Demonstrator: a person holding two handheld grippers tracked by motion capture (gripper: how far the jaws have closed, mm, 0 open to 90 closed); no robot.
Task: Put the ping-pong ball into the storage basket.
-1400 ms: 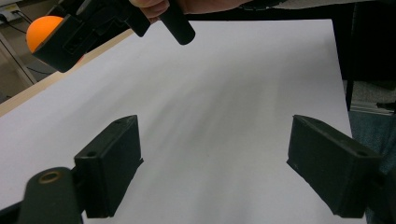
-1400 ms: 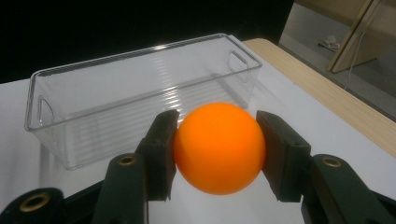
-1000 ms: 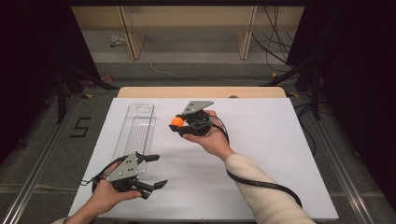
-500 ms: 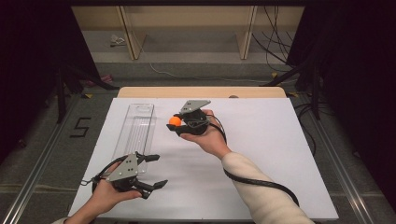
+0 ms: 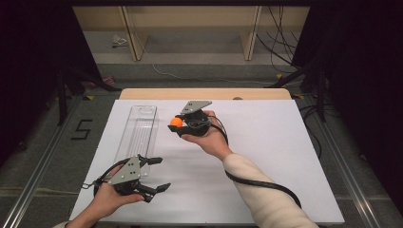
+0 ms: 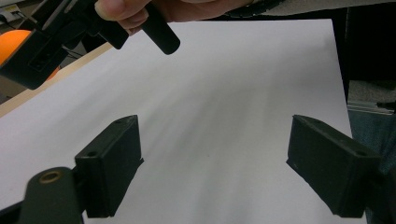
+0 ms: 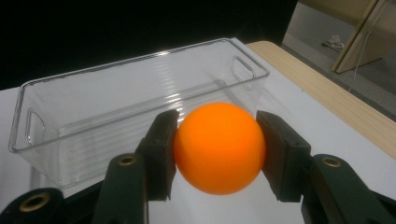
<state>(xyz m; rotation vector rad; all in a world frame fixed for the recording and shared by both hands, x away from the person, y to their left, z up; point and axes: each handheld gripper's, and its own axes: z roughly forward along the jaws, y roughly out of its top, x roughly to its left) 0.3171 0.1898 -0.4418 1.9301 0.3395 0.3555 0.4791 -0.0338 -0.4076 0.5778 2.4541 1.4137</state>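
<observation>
At the near left of the white surface (image 5: 266,156), the left gripper (image 5: 154,173) rests in the person's hand with its jaws spread wide and nothing between them; its own view confirms bare sheet between the two black pads. Just beyond it, along the left side of the surface, lies the clear plastic bin (image 5: 140,130), long and narrow, upright, and as far as can be seen empty. To the right of the bin, near its far end, the right gripper (image 5: 175,124) is held above the surface with its jaws clenched on the orange ball (image 5: 176,122); the right gripper view shows the ball (image 7: 219,147) pressed between both pads, with the bin (image 7: 135,93) directly ahead and below. The ball is beside the bin's rim, not yet over the opening. The rest of the surface to the right carries nothing. Judgement: pickup of the ball is complete and the carry toward the bin is most of the way along. Remaining: bring the ball over the bin's opening, lower it and let it go inside. The left gripper has no evident part in this step.
</observation>
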